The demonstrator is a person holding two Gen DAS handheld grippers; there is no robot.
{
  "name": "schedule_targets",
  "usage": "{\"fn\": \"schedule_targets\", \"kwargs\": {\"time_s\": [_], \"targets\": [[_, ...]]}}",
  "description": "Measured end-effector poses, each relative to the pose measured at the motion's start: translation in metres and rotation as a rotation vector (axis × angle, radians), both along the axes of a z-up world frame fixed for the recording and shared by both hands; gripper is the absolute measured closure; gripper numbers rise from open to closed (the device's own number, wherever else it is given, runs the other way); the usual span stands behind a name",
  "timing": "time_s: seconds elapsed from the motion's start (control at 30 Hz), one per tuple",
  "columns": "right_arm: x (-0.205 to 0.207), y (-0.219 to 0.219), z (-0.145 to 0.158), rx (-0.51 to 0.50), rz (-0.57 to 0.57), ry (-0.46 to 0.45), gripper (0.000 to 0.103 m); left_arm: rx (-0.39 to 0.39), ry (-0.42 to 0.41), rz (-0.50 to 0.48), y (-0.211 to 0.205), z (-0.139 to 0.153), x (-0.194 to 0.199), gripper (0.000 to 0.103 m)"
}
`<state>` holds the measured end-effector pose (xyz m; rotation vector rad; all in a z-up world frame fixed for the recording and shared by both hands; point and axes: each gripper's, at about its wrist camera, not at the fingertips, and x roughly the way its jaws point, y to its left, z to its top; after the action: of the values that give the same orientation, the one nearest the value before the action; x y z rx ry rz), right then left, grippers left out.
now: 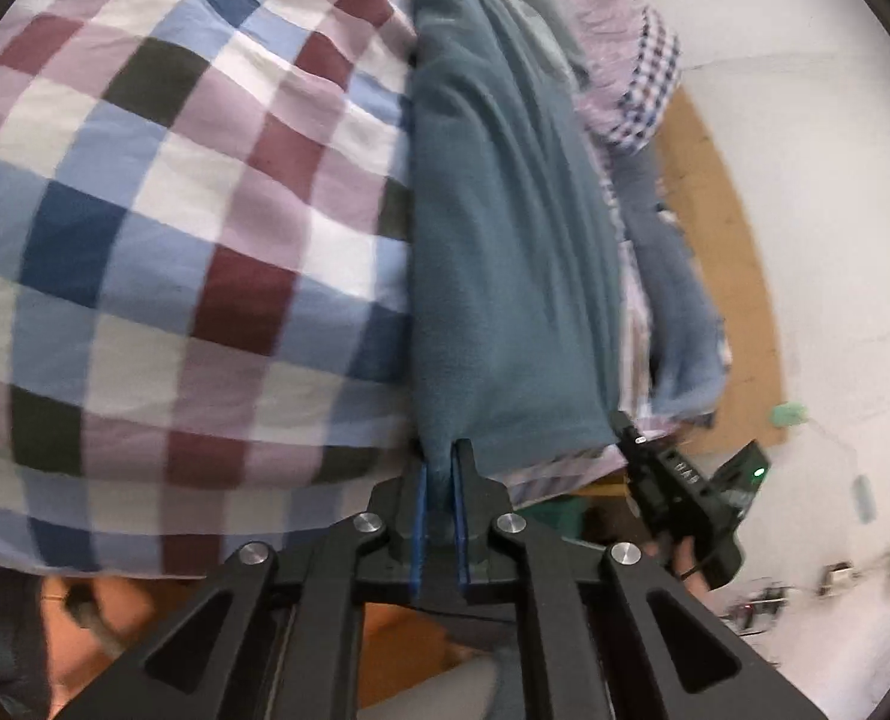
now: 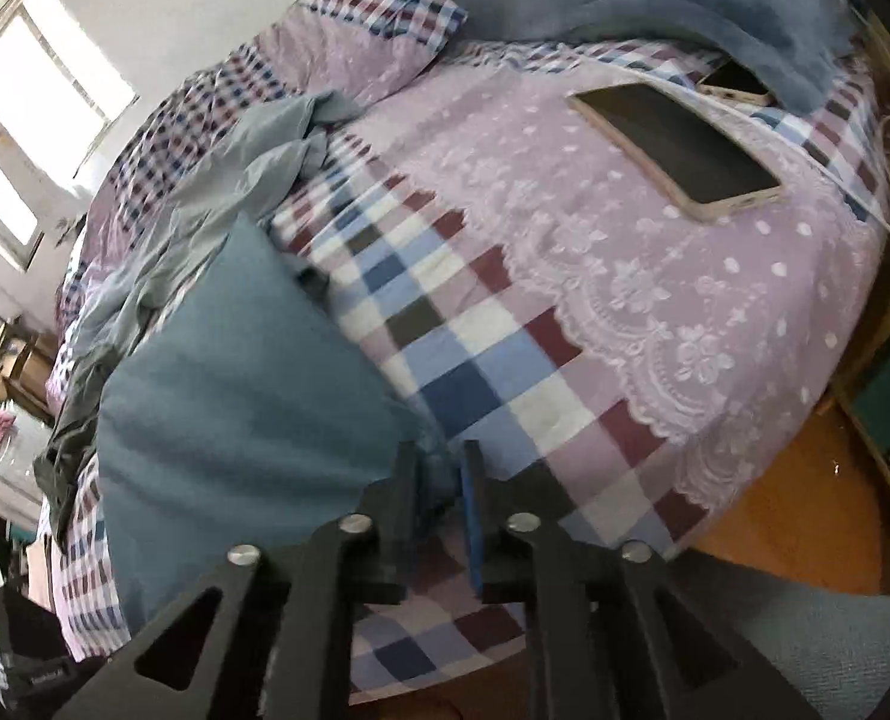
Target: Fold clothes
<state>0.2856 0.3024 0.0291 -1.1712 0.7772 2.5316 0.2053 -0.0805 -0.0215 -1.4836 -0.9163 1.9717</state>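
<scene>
Teal-blue fleece garment [image 1: 505,252] is stretched flat over the checked bedspread [image 1: 175,210] at the bed's near edge, and both near corners are gripped. Left gripper [image 1: 443,480] is pinching one corner, fabric visible between the blue pads. Right gripper [image 2: 439,492] is pinching the other corner; jaws look slightly wider, cloth bunched between them. The garment looks like a smooth panel with a straight side edge, so possibly already doubled once; layers can't be counted. Judged mid-fold: corners held, ready to carry across or lay down. A crumpled grey thin garment [image 2: 229,180] lies beyond on the bed, unfolded, so more is left. Dark-screened tablet in a pale case [image 2: 679,144] sits well apart.
</scene>
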Motion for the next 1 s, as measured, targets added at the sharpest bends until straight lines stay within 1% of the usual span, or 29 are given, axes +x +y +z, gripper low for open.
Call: {"fn": "schedule_targets", "kwargs": {"time_s": [0.03,0.07,0.1,0.13,0.17,0.2,0.27,0.37,0.4,0.5,0.57,0.63,0.67,0.77,0.83,0.87,0.93,1.0], "targets": [[0.001,0.001,0.006,0.033,-0.019,0.003,0.080,-0.007,0.000,0.004,-0.001,0.001,0.000,0.094],[0.002,0.002,0.011,0.066,-0.038,0.006,0.080,-0.015,-0.001,0.008,-0.002,0.002,0.001,0.085],[0.003,0.003,0.016,0.083,-0.050,0.014,0.079,-0.022,-0.001,0.011,-0.004,0.003,0.001,0.072],[0.002,0.004,0.020,0.087,-0.053,0.025,0.078,-0.031,0.004,0.017,-0.005,0.004,0.000,0.066],[-0.004,0.004,0.025,0.088,-0.041,0.037,0.076,-0.042,0.036,0.028,-0.007,0.010,-0.009,0.056],[-0.011,0.004,0.030,0.087,-0.019,0.051,0.072,-0.054,0.067,0.039,-0.010,0.017,-0.018,0.050],[-0.028,0.002,0.040,0.078,0.037,0.084,0.066,-0.078,0.131,0.061,-0.015,0.029,-0.037,0.044],[-0.066,-0.012,0.058,0.053,0.174,0.154,0.064,-0.113,0.226,0.094,-0.022,0.047,-0.064,0.039],[-0.081,-0.018,0.063,0.058,0.219,0.169,0.061,-0.124,0.257,0.105,-0.025,0.053,-0.073,0.039],[-0.129,-0.037,0.076,0.085,0.331,0.190,0.059,-0.159,0.353,0.137,-0.032,0.071,-0.101,0.039],[-0.165,-0.049,0.077,0.106,0.398,0.176,0.058,-0.183,0.416,0.159,-0.037,0.083,-0.119,0.038],[-0.207,-0.061,0.068,0.132,0.470,0.127,0.056,-0.206,0.471,0.178,-0.042,0.093,-0.139,0.036],[-0.230,-0.065,0.062,0.136,0.502,0.096,0.056,-0.215,0.456,0.173,-0.040,0.088,-0.153,0.034],[-0.276,-0.070,0.043,0.160,0.536,0.022,0.056,-0.243,0.412,0.158,-0.036,0.071,-0.197,0.033],[-0.296,-0.068,0.035,0.172,0.541,0.002,0.056,-0.261,0.379,0.148,-0.032,0.058,-0.226,0.033],[-0.306,-0.067,0.032,0.169,0.547,-0.005,0.056,-0.268,0.343,0.144,-0.026,0.046,-0.238,0.033],[-0.321,-0.065,0.028,0.163,0.560,-0.012,0.056,-0.244,0.277,0.134,-0.033,0.028,-0.250,0.033],[-0.337,-0.069,0.022,0.175,0.583,-0.034,0.056,-0.227,0.237,0.129,-0.032,0.016,-0.260,0.033]]}}
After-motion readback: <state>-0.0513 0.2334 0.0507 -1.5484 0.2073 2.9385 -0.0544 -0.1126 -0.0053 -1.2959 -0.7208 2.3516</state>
